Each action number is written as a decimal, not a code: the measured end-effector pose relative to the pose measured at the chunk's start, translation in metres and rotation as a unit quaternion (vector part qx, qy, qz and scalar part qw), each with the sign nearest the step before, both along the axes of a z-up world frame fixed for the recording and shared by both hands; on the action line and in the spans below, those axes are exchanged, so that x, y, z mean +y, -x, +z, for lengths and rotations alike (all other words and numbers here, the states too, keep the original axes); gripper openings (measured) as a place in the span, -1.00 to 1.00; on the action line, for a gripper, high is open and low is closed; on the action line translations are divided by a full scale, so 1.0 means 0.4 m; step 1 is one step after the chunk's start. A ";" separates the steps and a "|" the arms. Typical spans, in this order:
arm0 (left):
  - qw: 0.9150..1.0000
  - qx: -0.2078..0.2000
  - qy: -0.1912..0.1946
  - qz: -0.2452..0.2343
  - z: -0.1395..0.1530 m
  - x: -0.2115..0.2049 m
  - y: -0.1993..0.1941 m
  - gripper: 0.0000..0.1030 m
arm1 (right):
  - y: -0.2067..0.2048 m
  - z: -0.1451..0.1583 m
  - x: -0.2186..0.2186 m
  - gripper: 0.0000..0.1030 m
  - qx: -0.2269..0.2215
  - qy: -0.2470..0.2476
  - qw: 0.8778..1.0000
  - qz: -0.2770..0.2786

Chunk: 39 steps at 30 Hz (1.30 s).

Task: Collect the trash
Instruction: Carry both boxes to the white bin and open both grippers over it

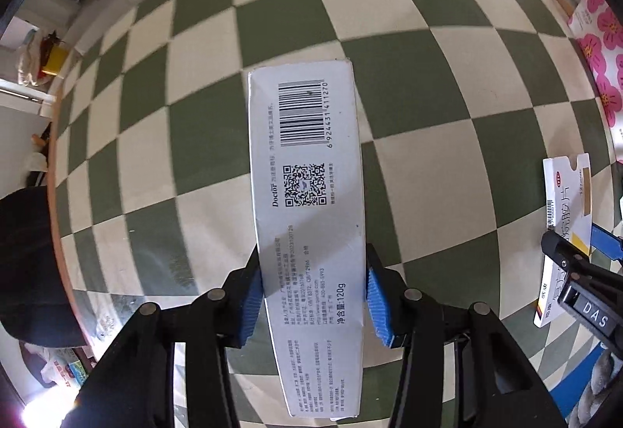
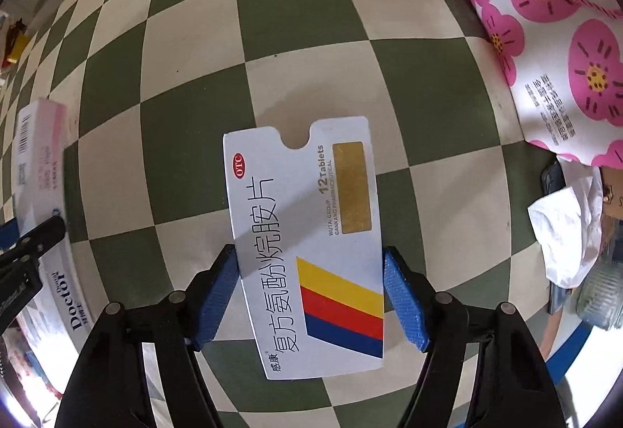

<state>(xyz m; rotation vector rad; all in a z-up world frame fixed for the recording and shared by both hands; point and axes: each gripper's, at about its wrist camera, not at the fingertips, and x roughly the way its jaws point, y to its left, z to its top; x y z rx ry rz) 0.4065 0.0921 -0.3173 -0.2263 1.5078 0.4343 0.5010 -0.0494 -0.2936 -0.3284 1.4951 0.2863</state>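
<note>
white cardboard fills both views. the toothpaste box [image 1: 311, 233] reads "doctor" beside a qr code, with a barcode numbered 6924431411270 at its far end and "120g" nearer the camera. it runs lengthwise away from the left gripper [image 1: 313, 301], whose blue pads [image 1: 251, 305] press on its two long sides, so the jaws are clamped on it above the green and cream checkered cloth [image 1: 389, 19].

the medicine box [image 2: 307, 245] carries a red "otc" oval, "12 tablets", "wutai group" in small print, large chinese characters, a gold panel and yellow, red and blue stripes. its far end has a rounded notch. the right gripper [image 2: 311, 295] is closed on it, one blue pad [image 2: 405, 303] touching each long edge, with the box pointing away from the camera over the cloth.

in the right wrist view the toothpaste box sits at the far left, "doctor" legible on its side. a white bag with pink flowers [image 2: 553, 38] and chinese print stands at the far right, with a crumpled white tissue [image 2: 568, 233] nearer on the right.
</note>
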 end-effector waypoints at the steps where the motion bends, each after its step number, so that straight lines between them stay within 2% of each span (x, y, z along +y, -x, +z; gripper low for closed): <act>1: 1.000 -0.009 -0.005 0.003 0.015 -0.006 0.011 -0.17 | 0.002 0.011 -0.001 0.46 -0.005 -0.005 1.000 -0.002; 4: 0.999 -0.031 -0.010 0.014 0.057 -0.018 0.042 -0.17 | 0.037 0.053 0.008 0.46 -0.017 -0.020 1.000 -0.010; 9: 0.996 -0.078 -0.026 0.033 0.172 -0.004 0.117 -0.17 | 0.072 0.146 0.018 0.46 -0.052 -0.044 0.998 -0.003; 11: 0.994 -0.093 -0.029 0.038 0.242 0.039 0.117 -0.17 | 0.117 0.187 0.021 0.46 -0.069 -0.057 0.996 -0.002; 12: 0.993 -0.102 -0.030 0.044 0.255 0.052 0.143 -0.17 | 0.100 0.202 -0.004 0.46 -0.075 -0.061 0.995 0.000; 13: 0.992 -0.113 -0.034 0.048 0.280 0.049 0.175 -0.17 | 0.139 0.217 -0.031 0.46 -0.083 -0.068 0.994 0.001; 14: 0.991 -0.120 -0.034 0.049 0.280 0.094 0.192 -0.17 | 0.123 0.229 -0.050 0.46 -0.088 -0.073 0.994 0.004; 20: 0.981 -0.178 -0.031 0.068 0.375 0.120 0.391 -0.17 | 0.236 0.281 0.001 0.46 -0.125 -0.103 0.987 0.015; 22: 0.978 -0.196 -0.030 0.067 0.400 0.116 0.467 -0.17 | 0.312 0.314 0.016 0.46 -0.138 -0.113 0.984 0.022; 25: 0.972 -0.225 -0.022 0.062 0.445 0.101 0.616 -0.17 | 0.430 0.318 0.049 0.46 -0.153 -0.128 0.979 0.030; 28: 0.970 -0.238 -0.012 0.052 0.457 0.082 0.753 -0.17 | 0.595 0.346 0.034 0.46 -0.164 -0.148 0.975 0.029; 32: 0.973 -0.226 0.023 0.042 0.420 0.048 0.931 -0.17 | 0.824 0.338 -0.008 0.46 -0.149 -0.164 0.975 0.024; 36: 0.979 -0.180 0.080 0.044 0.311 0.010 1.098 -0.17 | 1.021 0.266 -0.055 0.46 -0.096 -0.166 0.981 0.018; 39: 0.983 -0.134 0.113 0.052 0.201 -0.018 1.184 -0.17 | 1.154 0.164 -0.092 0.46 -0.042 -0.154 0.987 0.016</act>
